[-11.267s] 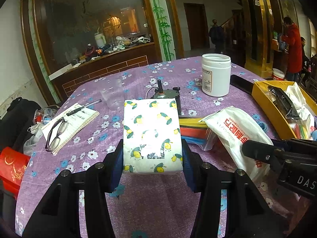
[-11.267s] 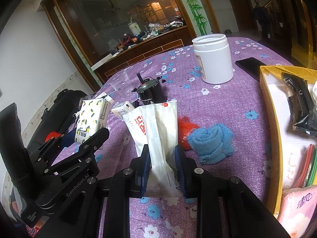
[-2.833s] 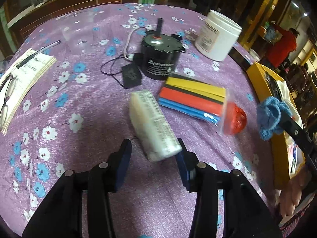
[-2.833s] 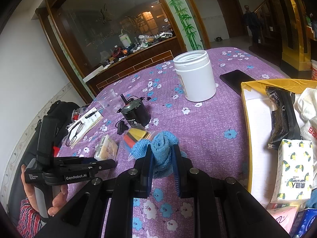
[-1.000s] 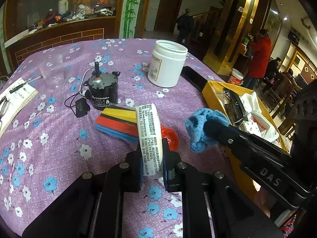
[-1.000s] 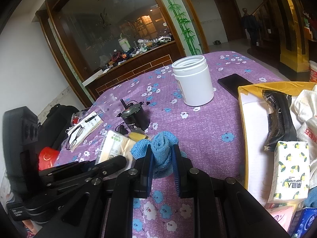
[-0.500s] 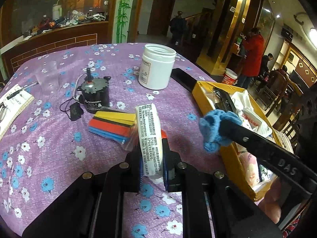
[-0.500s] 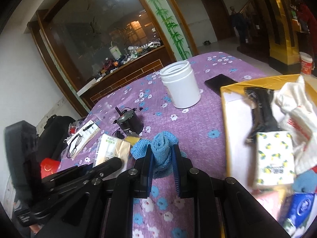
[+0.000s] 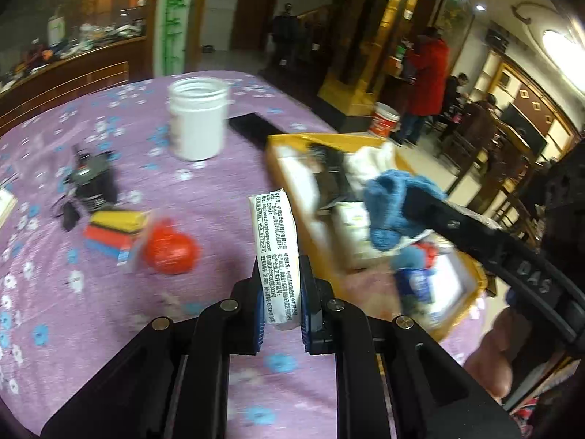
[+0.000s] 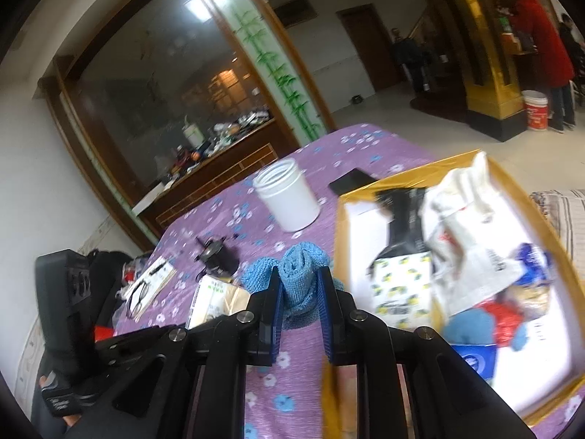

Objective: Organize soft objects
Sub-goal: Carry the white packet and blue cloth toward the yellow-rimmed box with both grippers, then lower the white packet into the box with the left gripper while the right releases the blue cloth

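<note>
My left gripper (image 9: 279, 292) is shut on a white tissue pack (image 9: 277, 241) with printed text, held upright above the purple flowered tablecloth (image 9: 204, 190), just left of the yellow box (image 9: 292, 139). My right gripper (image 10: 298, 292) is shut on a rolled blue towel (image 10: 298, 274), which hangs near the yellow box's (image 10: 402, 177) left rim. In the left wrist view the blue towel (image 9: 391, 205) and the right gripper's arm hover over the box. The box holds a lemon-print tissue pack (image 10: 400, 285), a white bag (image 10: 464, 212), a black pouch (image 10: 402, 216) and other soft items.
On the table stand a white jar (image 9: 197, 120), a black motor (image 9: 93, 179) with a cable, a striped pack (image 9: 113, 234) with a red piece (image 9: 170, 248), and a dark phone (image 9: 256, 130). A booklet with glasses (image 10: 146, 292) lies at the left. People stand in the background.
Both grippers have swung right and risen toward the yellow box, still holding the tissue pack and the towel. The towel now hangs over the box's edge.
</note>
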`<state>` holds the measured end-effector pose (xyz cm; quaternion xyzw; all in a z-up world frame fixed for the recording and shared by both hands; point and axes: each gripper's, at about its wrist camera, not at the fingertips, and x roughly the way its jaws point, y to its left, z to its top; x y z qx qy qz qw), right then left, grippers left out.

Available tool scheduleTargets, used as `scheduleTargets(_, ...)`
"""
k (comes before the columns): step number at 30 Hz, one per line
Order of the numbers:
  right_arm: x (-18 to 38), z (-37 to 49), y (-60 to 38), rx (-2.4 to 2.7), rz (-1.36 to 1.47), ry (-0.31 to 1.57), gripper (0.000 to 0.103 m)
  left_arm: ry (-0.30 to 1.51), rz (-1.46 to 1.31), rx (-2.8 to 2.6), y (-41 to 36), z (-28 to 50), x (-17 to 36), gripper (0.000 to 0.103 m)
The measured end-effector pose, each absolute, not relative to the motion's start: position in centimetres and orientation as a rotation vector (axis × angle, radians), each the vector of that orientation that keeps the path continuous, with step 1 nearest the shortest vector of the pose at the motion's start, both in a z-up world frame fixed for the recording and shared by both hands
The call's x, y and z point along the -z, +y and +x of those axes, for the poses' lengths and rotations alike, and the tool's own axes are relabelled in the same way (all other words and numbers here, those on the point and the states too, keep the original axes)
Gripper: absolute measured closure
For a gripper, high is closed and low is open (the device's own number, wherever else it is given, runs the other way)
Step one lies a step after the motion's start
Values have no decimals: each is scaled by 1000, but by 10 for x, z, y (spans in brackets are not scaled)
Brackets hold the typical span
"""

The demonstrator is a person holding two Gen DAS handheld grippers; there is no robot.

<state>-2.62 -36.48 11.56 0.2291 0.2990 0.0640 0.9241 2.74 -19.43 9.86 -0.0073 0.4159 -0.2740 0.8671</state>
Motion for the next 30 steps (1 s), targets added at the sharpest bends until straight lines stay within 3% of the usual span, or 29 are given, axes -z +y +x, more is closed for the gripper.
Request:
scheduleTargets(14, -110, -49, -469, 29, 587, 562, 85, 968, 3, 751, -317, 16, -70, 91)
scheduleTargets(30, -65, 22, -507, 211, 564, 789, 85, 953, 59, 752, -319, 13, -49, 90)
